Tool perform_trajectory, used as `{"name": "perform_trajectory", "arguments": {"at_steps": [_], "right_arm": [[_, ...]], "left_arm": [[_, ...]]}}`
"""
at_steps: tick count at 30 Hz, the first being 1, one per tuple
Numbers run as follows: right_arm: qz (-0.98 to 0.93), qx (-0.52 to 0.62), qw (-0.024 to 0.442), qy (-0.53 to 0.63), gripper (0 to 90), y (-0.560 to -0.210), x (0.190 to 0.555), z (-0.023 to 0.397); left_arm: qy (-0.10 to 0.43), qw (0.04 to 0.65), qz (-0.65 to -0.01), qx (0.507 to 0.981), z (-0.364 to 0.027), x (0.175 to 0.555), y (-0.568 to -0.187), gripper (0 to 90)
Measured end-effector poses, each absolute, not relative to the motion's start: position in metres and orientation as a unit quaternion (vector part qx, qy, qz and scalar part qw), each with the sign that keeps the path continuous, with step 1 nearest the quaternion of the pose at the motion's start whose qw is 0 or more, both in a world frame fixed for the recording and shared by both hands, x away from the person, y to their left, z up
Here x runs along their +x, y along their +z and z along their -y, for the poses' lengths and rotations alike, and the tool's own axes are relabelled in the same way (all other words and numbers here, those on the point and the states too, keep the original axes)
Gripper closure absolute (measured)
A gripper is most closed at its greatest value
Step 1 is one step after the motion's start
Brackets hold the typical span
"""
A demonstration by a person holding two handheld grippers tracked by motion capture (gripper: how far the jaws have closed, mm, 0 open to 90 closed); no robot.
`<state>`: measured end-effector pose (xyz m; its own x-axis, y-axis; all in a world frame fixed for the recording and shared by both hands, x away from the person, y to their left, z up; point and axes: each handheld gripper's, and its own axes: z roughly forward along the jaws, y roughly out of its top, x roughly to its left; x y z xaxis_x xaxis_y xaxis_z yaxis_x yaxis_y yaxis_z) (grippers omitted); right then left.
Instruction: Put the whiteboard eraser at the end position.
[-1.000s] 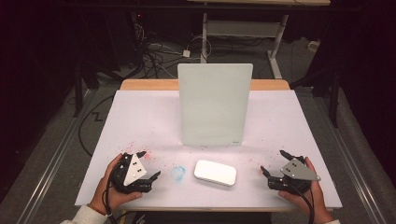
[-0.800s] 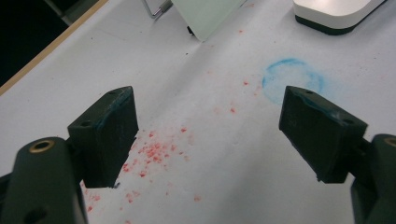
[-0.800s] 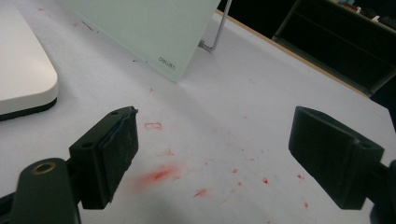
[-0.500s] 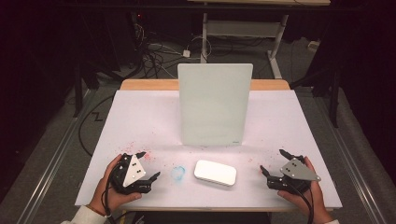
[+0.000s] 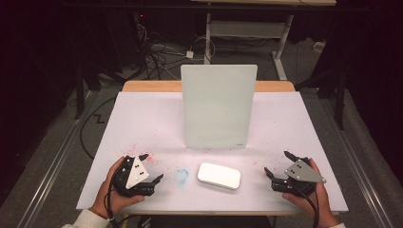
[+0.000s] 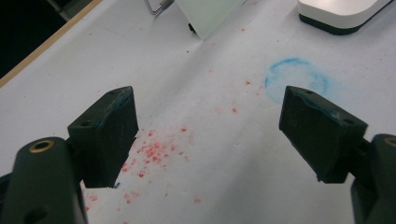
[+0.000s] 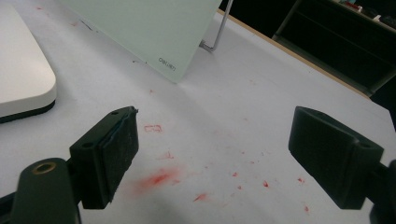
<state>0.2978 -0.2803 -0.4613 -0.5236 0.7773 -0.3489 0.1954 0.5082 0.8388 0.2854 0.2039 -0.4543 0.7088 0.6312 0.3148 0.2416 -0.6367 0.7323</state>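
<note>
A: Where do things stand, left to right?

B: The left gripper (image 5: 151, 167) rests near the table's (image 5: 142, 118) front-left corner, jaws wide apart and empty, over red crumbs (image 6: 152, 151) on the matte white top. A faint blue ring (image 5: 181, 175) lies just beside it.

A: And the thing to be handled?

B: Likely the white eraser (image 5: 219, 175), a smooth rounded slab with a dark underside, lying flat by the front edge at the middle, between both grippers. Behind it a pale glass board (image 5: 218, 107) stands upright on a wire prop.

A: The right gripper (image 5: 278, 164)?

B: Near the front-right corner, jaws spread apart, holding nothing. I'd judge nothing is begun; next, one gripper must reach in and close across the eraser's narrow width.
</note>
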Motion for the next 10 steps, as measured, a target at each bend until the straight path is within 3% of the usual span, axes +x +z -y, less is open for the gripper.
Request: {"name": "perform_trajectory", "arguments": {"at_steps": [10], "right_arm": [[-0.785,0.307,0.379,0.384,16.6,-0.4619,0.298,0.2795]], "left_arm": [[0.287,0.343,-0.256,0.857,-0.2037,0.2869,-0.4536,18.9]]}}
